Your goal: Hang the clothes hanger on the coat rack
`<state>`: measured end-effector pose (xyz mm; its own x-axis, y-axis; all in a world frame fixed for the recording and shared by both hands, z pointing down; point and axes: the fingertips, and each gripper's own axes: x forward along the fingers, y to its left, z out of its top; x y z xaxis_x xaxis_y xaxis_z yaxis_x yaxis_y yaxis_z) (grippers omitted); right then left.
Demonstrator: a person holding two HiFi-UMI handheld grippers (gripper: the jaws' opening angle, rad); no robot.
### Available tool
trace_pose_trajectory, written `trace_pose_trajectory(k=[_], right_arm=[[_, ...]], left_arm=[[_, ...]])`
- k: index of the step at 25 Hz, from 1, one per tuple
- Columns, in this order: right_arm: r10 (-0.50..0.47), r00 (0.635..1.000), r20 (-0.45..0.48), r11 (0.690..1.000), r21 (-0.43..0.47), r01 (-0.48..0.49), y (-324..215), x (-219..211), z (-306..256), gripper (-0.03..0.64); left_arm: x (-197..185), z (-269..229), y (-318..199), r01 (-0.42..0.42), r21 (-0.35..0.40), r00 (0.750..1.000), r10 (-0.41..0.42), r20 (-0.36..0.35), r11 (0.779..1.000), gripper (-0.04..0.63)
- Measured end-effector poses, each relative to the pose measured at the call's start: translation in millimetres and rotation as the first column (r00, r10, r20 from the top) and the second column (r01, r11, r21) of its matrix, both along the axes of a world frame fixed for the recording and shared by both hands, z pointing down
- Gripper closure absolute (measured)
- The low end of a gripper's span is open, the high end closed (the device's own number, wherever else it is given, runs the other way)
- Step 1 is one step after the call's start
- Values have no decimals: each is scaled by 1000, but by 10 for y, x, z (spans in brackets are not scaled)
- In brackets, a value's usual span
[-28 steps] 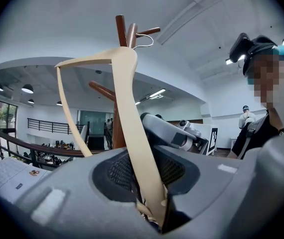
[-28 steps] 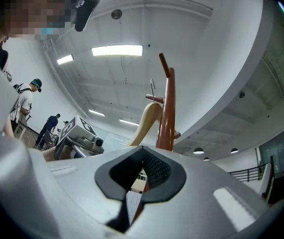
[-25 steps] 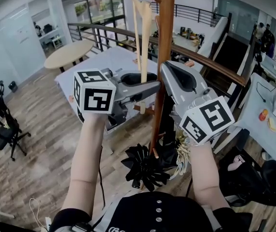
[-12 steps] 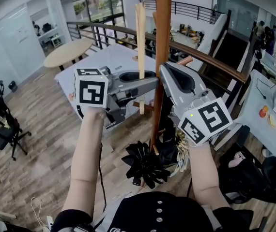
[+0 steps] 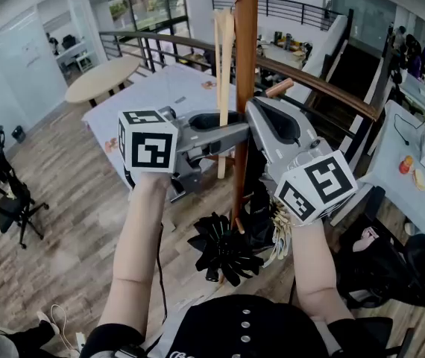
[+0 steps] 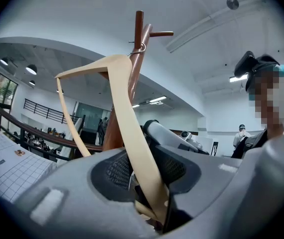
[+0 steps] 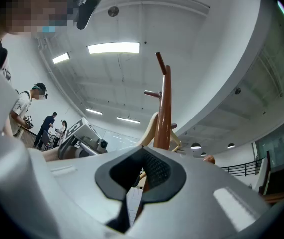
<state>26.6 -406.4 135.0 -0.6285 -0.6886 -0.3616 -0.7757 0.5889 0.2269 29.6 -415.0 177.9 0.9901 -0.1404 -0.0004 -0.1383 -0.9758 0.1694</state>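
Left hand-held gripper (image 5: 224,124), jaws opening, has the clothes hanger (image 6: 127,123) between them.

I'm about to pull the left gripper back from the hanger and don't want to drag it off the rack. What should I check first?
1. Hook on the coat rack: ok, it loops round the root of a peg.
2. Hanger carried by the hook alone: cannot tell.
3. Left gripper let go: cannot tell; its jaws are opening.
4. Way back clear: not ok, the hanger's arm runs between the left gripper's jaws.
5. Right gripper empty: ok, its jaws are apart with nothing between them.
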Motion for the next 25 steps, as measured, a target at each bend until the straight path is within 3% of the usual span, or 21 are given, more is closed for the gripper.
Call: trace_pose_trajectory(k=[6,10,16,19,23,25], right_arm=[[16,1000,11,1000,-19,-15,25,78,79,615],[23,1000,12,999,-31,-22,45,117,134,615],[22,999,23,998,-56,-21,70,158,228,615],[17,1000,14,998,-64,-16,93,151,274,615],[15,1000,1,997,-75,-15,120,166,334,615],[12,1000,1,997,-79,-12,153,165,347,615]], left_arm=[[-4,0,-17,83,59,997,-83,1,995,453],[-23,16,-37,166,122,985,-169,15,979,437],[-82,29,-59,303,253,946,-322,34,919,400],[-105,-13,-12,329,272,940,-342,1,905,384],[-155,-140,82,384,322,921,-384,-64,865,310],[-167,-169,126,398,330,915,-395,-80,856,303]])
